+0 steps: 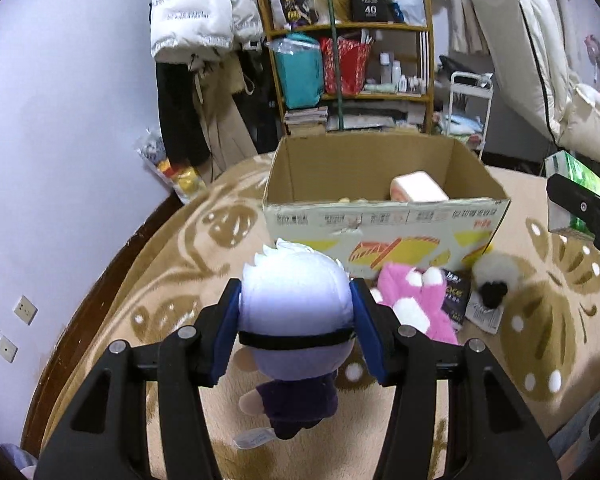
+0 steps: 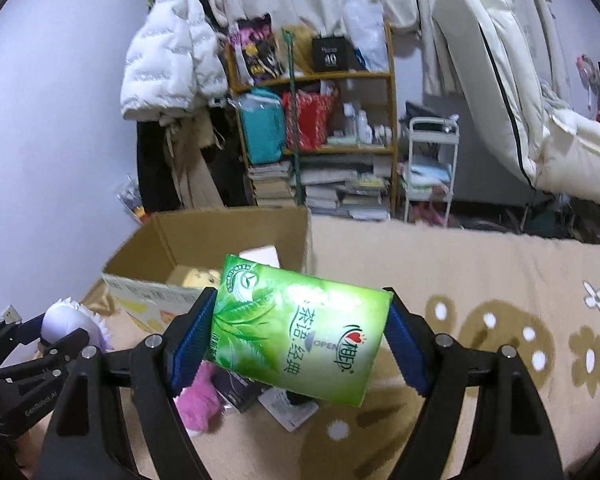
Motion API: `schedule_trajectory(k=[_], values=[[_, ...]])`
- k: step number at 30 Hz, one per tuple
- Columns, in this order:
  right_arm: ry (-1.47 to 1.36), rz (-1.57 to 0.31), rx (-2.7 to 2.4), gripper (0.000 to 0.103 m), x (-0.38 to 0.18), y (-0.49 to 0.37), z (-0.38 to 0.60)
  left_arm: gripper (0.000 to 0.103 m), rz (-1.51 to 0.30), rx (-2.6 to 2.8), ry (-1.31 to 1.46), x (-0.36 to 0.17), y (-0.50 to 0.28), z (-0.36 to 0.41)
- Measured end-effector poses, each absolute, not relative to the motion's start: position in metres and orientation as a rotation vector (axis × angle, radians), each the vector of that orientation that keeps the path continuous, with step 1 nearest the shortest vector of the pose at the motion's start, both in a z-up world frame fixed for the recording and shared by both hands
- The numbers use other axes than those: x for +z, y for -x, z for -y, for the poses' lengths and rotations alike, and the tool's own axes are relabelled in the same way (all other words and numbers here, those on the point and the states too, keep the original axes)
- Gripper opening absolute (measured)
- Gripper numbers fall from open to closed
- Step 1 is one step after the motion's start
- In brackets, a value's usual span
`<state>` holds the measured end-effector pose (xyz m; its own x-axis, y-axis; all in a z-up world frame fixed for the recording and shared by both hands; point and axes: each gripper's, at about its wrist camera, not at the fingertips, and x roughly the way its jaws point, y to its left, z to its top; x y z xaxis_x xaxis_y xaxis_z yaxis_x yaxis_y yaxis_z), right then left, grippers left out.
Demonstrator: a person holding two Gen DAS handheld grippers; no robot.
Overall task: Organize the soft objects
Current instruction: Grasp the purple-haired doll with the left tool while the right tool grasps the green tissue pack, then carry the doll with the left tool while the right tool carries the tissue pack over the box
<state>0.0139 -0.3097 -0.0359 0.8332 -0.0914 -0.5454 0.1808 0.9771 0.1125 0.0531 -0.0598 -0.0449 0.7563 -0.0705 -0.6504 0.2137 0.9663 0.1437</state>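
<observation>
Two grips, both lifted clear of the blanket.
Left gripper (image 1: 296, 312) pinched narrow on the doll (image 1: 296, 300) by its head; right gripper (image 2: 300, 340) spread wide, clamped on the tissue pack (image 2: 300, 332). Open box (image 1: 380, 220) just beyond, toward the far edge; pink plush (image 1: 416, 300) and fluffy toy (image 1: 494, 276) lying at its front wall.

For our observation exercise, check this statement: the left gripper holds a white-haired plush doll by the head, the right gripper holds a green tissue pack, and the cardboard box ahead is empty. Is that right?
Not quite. The cardboard box is not empty: the left wrist view shows a pink-and-white pack inside. The rest stands: the left gripper holds the plush doll by the head, and the right gripper holds the green tissue pack.
</observation>
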Motion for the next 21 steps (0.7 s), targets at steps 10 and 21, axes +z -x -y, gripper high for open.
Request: schedule_trajectory(k=[10,21], values=[[-0.088,-0.417,-0.112,0.084,-0.007,0.000,0.290,0.052,-0.594,-0.150,-0.154,-0.022,-0.045,0.049],[-0.063,-0.338,-0.077,0.084,0.024,-0.016,0.282,0.052,-0.538,-0.151,-0.139,0.005,-0.062,0.043]])
